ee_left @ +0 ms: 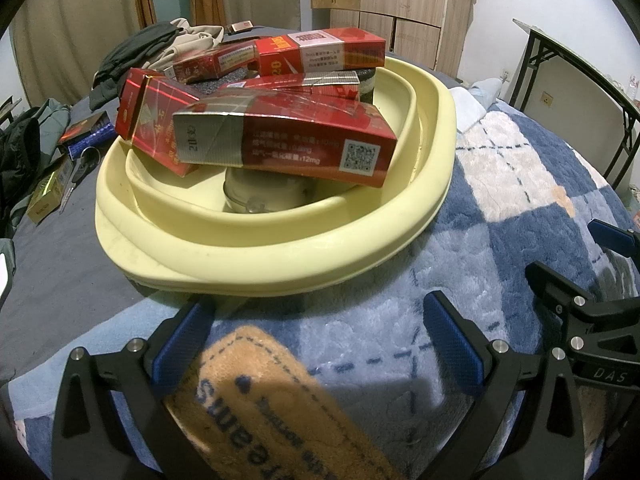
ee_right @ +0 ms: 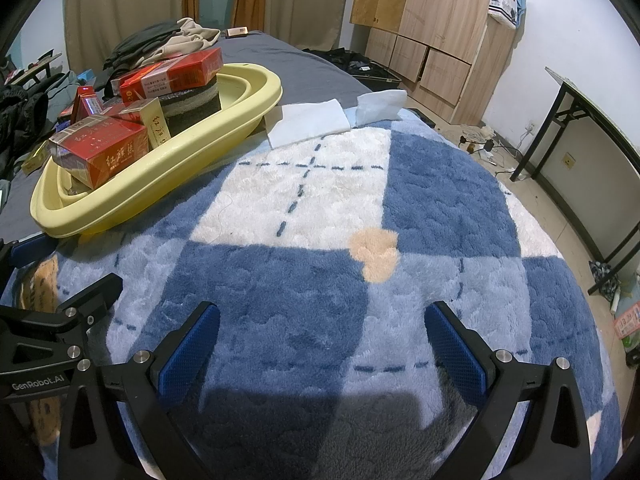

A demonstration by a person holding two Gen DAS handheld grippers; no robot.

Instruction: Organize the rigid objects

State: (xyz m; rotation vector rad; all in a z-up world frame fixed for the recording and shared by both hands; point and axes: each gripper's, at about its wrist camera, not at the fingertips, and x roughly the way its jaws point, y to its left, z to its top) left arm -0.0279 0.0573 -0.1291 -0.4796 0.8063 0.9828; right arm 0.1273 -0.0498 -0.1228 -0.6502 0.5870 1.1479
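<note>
We see our left gripper (ee_left: 316, 344) with fingers spread wide and empty above the blue checked blanket (ee_left: 500, 248), our right gripper (ee_right: 320, 348) equally spread and empty, red boxes (ee_left: 288, 144) piled in the yellow basin (ee_left: 280, 264) just ahead.

Several red cardboard cigarette boxes (ee_left: 286, 144) lie heaped at odd angles inside a pale yellow oval plastic basin (ee_left: 280, 256) on the bed.

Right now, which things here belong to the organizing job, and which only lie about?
Job:
- red boxes piled in the yellow basin
- loose boxes on the grey sheet

Lying about:
- clothes
- white cloths
- plaid blanket
- wardrobe
</note>
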